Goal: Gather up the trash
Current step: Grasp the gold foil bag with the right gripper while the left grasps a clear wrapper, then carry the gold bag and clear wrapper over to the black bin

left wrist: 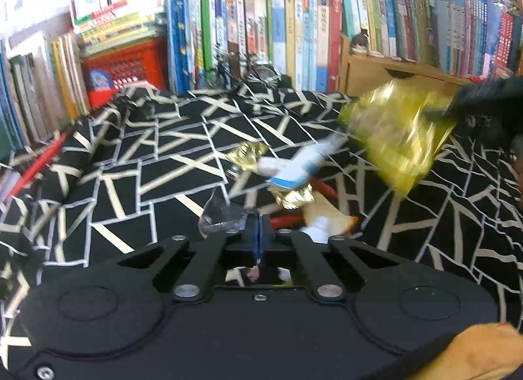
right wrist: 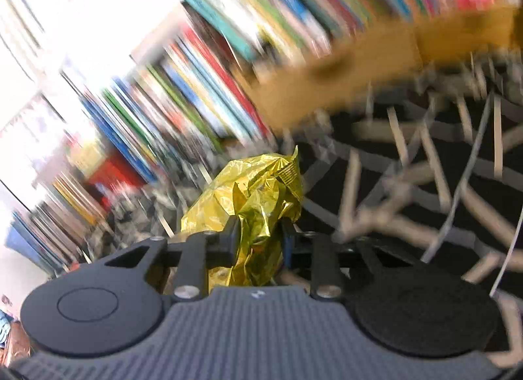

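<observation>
Gold wrapper [right wrist: 251, 213]: crumpled, pinched in right gripper [right wrist: 260, 239], lifted above cloth [right wrist: 408, 183]. Remaining litter [left wrist: 294, 170]: just ahead of left gripper [left wrist: 258, 233], nearer it; jaws pressed together beside clear scrap [left wrist: 219, 216], whether pinching it unclear.

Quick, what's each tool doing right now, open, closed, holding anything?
Left tool: closed, pinching a clear plastic scrap at its tips.
Right tool: closed on a crumpled yellow foil wrapper, lifted off the patterned cloth.
</observation>
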Tool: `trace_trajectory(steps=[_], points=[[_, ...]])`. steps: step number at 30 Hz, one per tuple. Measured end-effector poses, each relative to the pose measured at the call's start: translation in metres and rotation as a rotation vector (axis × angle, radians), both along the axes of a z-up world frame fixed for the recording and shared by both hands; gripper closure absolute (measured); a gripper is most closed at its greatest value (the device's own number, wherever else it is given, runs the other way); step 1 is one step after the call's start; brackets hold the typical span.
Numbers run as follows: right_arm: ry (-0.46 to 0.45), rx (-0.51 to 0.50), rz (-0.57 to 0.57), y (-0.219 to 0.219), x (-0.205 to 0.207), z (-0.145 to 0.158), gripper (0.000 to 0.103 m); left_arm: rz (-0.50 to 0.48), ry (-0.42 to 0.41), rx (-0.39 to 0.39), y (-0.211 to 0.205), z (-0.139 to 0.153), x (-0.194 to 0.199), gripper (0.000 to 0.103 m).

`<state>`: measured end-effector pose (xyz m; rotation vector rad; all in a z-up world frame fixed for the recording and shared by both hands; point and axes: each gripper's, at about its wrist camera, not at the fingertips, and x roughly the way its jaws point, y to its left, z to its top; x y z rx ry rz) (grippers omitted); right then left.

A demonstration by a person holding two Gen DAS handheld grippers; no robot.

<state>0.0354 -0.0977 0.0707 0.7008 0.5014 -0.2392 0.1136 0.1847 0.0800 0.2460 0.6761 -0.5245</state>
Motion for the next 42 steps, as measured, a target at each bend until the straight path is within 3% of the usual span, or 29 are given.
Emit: trace_trajectory(steps=[2,4,6,10,21,32,42], points=[[-0.048,-0.184,0.030,0.011,-0.004,0.030,0.074,0.013,0.004,-0.021,0.004,0.004,0.001,0.102],[-0.037,-0.253,0.066,0.015,-0.001,0.045,0.074,0.036,0.010,-0.043,0.007,0.006,0.002,0.102],[-0.067,-0.195,0.065,0.009,-0.003,0.051,0.075,0.044,0.005,-0.048,0.009,0.008,0.003,0.102],[-0.066,-0.246,0.068,0.013,-0.004,0.060,0.075,0.053,-0.005,-0.063,0.014,0.012,0.000,0.102],[-0.085,-0.156,0.119,0.036,-0.021,0.065,0.074,0.071,-0.014,-0.088,0.036,0.020,-0.013,0.102],[-0.076,-0.161,0.143,0.066,-0.042,0.074,0.074,0.137,0.016,-0.162,0.067,0.034,-0.019,0.101],[-0.075,-0.194,0.140,0.101,-0.065,0.086,0.074,0.106,0.046,-0.214,0.094,0.036,-0.031,0.101]])
